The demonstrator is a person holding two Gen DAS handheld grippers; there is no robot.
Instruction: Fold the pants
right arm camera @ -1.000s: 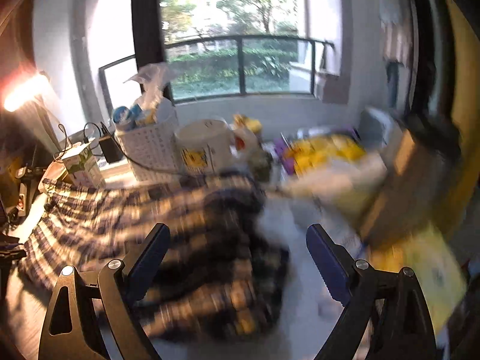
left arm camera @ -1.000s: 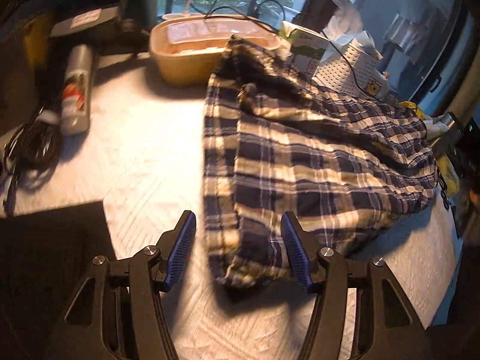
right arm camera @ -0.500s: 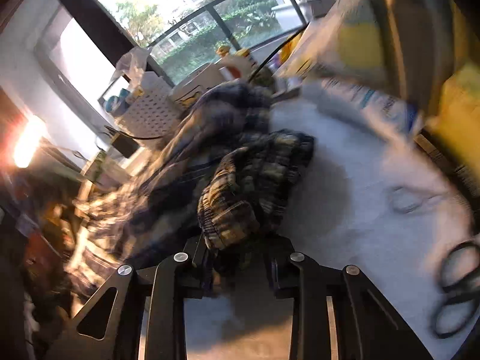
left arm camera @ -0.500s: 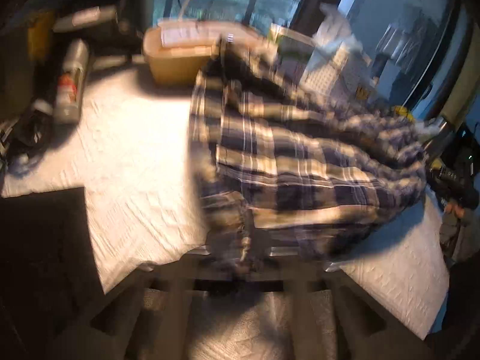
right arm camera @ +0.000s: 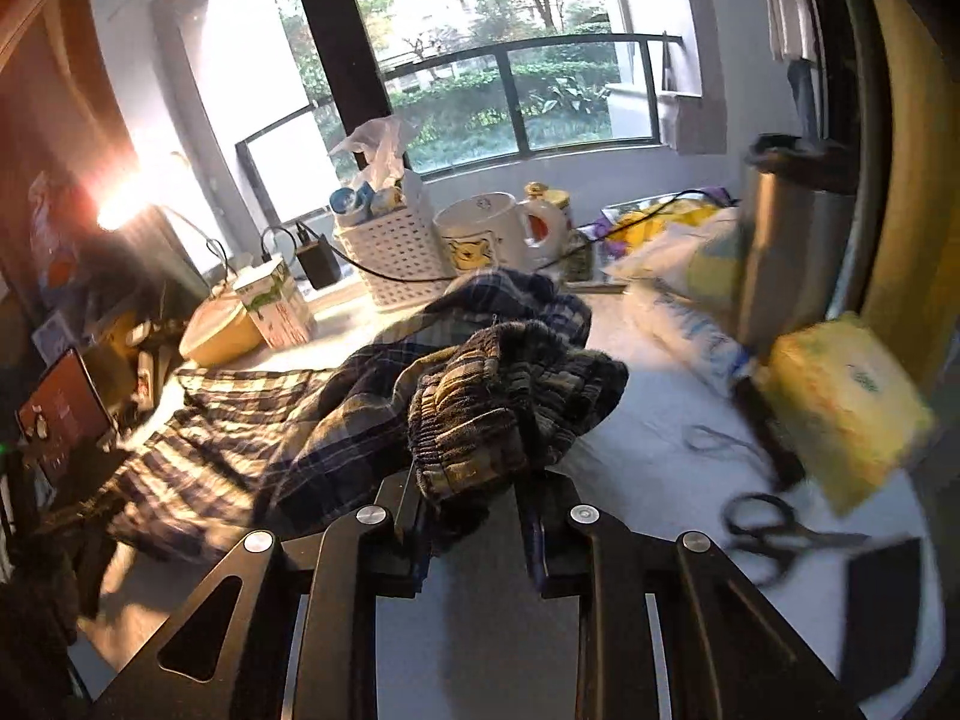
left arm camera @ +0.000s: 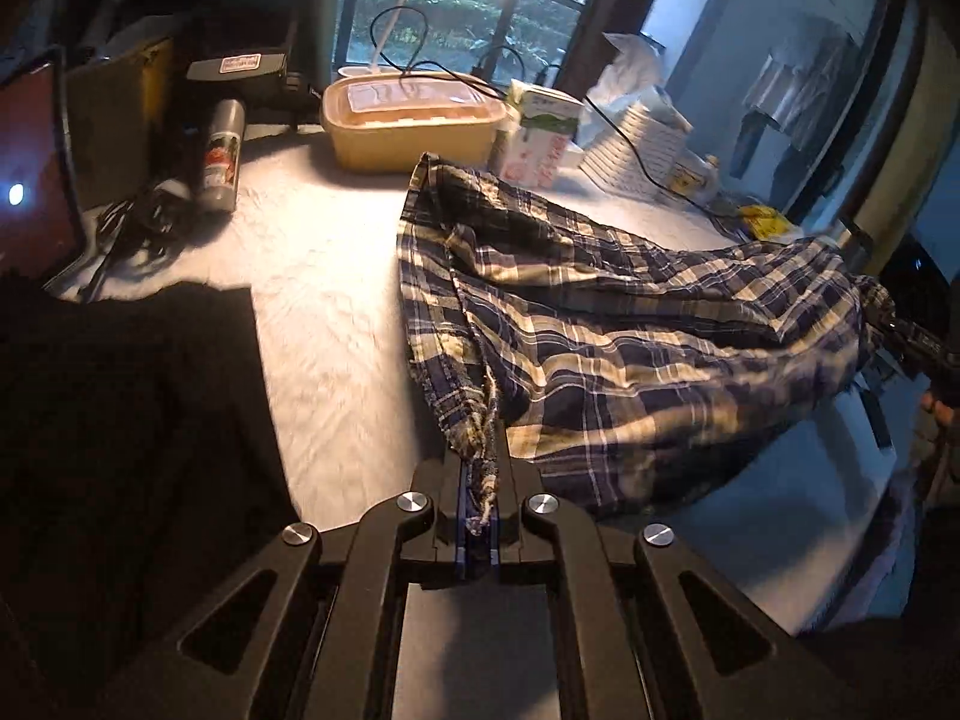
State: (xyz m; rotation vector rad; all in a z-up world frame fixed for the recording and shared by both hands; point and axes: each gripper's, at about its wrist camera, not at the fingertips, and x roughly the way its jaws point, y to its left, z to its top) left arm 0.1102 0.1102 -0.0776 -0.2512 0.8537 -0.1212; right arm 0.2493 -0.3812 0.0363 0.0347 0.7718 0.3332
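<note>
Both jaws closed since, clamping pants (left arm camera: 600, 330)

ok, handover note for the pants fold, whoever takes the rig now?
Left gripper: shut on a thin edge of the pants.
Right gripper: jaws just closed on the bunched waistband.
Pants: plaid, spread rumpled across the white table, both held ends raised a little.
Done: both ends gripped.
Left: no fold made yet. Scissors lie near the right gripper.

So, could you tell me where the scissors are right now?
In the right wrist view, the scissors lie on the white table at lower right, below the yellow pack.
</note>
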